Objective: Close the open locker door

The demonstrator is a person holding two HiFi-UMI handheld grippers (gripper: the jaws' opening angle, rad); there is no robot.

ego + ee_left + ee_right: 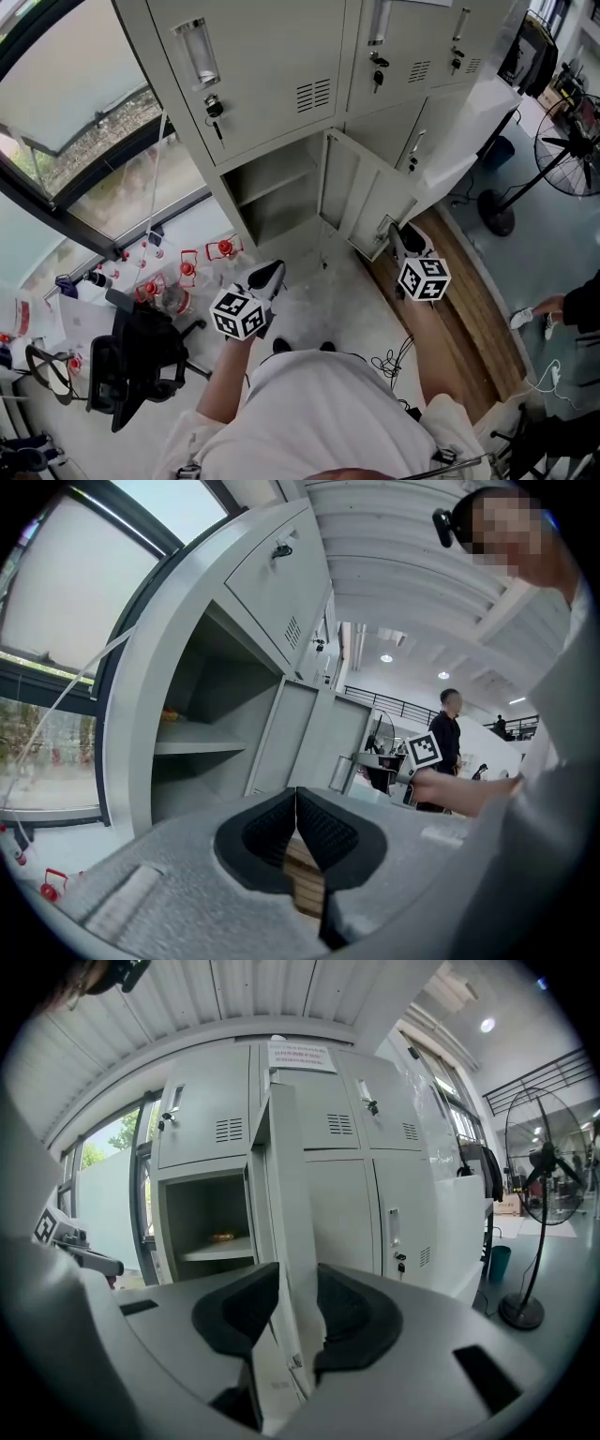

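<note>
Right gripper (298, 1309): jaws apart, astride the door's free edge; a gap shows at the left pad.
Left gripper (296, 810): jaws pressed together, nothing held; it sits low, facing the open compartment.
Locker door (364, 195): pale grey sheet metal in the lower row, hinged at the compartment's right and swung wide toward the person, its inner face with folded rims showing.
Compartment (272, 202): open, one shelf inside.
</note>
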